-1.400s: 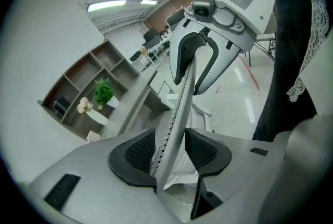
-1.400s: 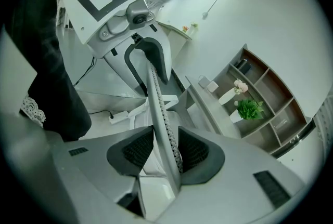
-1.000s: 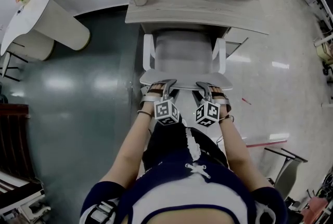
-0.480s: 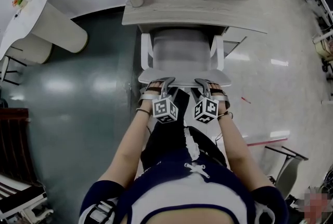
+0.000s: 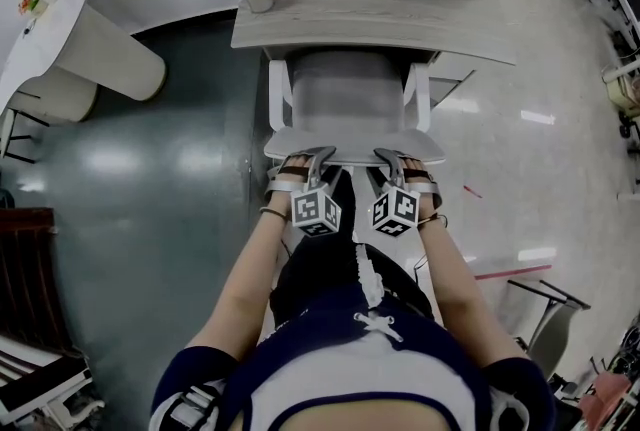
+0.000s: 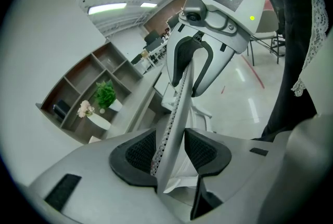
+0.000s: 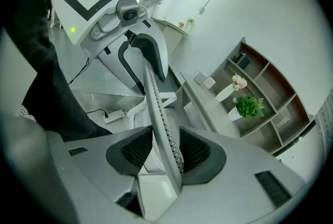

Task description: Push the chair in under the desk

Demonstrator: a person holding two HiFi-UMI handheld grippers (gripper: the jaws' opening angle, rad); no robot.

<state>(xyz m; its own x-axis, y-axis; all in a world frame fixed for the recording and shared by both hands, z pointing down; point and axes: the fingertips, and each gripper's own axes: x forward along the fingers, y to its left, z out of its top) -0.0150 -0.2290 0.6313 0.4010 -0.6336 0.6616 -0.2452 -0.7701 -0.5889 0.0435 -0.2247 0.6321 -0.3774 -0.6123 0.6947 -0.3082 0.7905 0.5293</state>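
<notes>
Chair (image 5: 345,94) front toward desk (image 5: 370,14), backrest toward person.

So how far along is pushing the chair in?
Done: the chair is lined up, its front at the desk edge. In hand: left gripper and right gripper clamp its top edge. Left: seat and armrests mostly stick out; push further.
</notes>
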